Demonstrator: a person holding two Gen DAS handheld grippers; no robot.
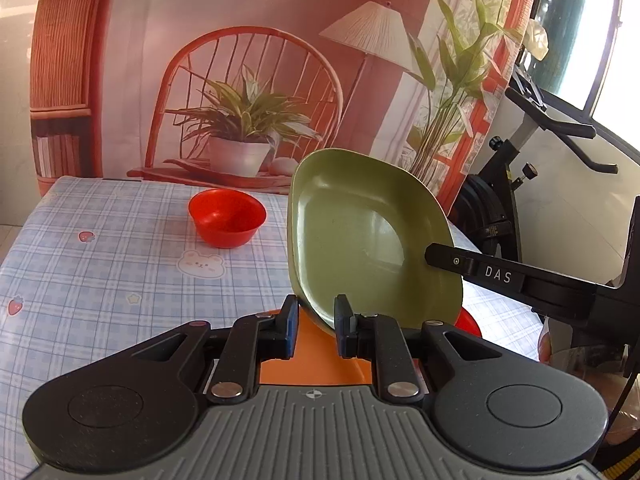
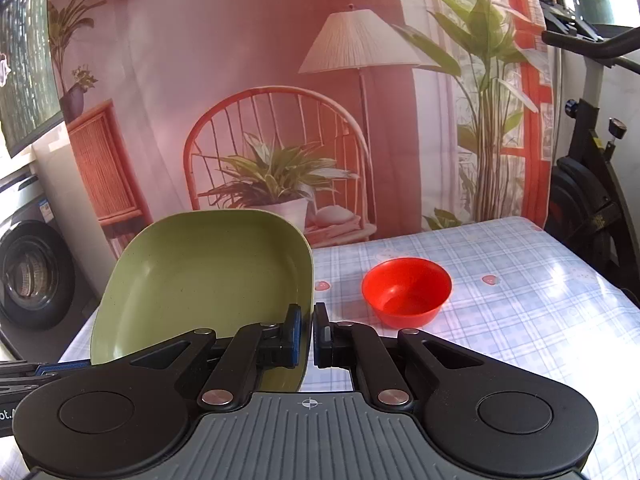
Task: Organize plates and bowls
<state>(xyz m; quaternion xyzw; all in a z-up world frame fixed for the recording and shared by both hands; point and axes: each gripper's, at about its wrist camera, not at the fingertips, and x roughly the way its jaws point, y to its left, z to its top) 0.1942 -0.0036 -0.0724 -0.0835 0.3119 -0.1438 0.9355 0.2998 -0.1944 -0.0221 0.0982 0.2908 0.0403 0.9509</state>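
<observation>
My right hand-held gripper (image 2: 307,330) is clamped on the rim of the green plate (image 2: 208,276), one pad inside the dish and one on its outer wall, and the plate stands tilted up off the worktop (image 2: 520,300) with its hollow facing my left side. My left hand-held gripper (image 1: 316,326) has its fingers parted, and the lower edge of the same green plate (image 1: 360,236) dips between them; I cannot tell whether either pad touches it. Under the left fingers lies an orange plate (image 1: 316,360) on the checked cloth, and a sliver of something red (image 1: 468,320) peeks out behind the green plate's low corner. The red bowl (image 2: 406,292) sits upright by itself farther back on the worktop, well apart from the plate. An exercise bike (image 1: 520,184) stands beyond the worktop's right edge, before a printed backdrop.
</observation>
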